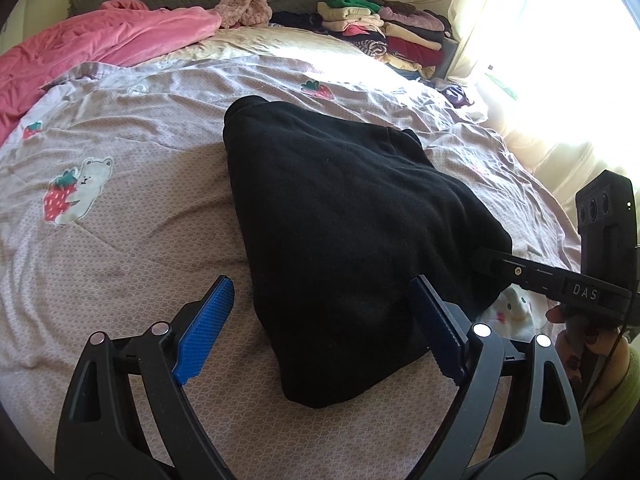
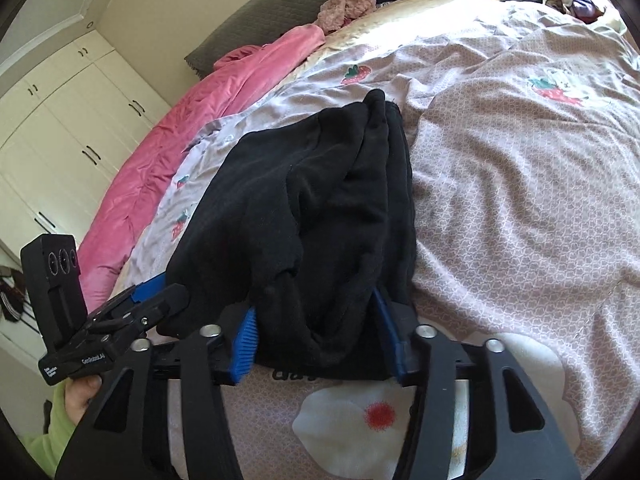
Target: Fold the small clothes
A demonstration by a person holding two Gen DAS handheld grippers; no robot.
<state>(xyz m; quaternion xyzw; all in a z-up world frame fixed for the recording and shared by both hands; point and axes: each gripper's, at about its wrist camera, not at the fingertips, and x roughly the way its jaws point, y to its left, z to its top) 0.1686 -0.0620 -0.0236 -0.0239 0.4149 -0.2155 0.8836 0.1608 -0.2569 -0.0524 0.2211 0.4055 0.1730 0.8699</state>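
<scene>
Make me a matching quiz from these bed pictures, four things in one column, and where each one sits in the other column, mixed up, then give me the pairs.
Things
1. black garment
2. pink blanket
3. stack of folded clothes
4. left gripper

Places
A. far corner of the bed, beside the curtain
B. middle of the strawberry-print sheet
C. jaws open, either side of the garment's near end
D. bunched along the bed's left edge, near the headboard

Pairs: 1-B, 2-D, 3-A, 4-C
</scene>
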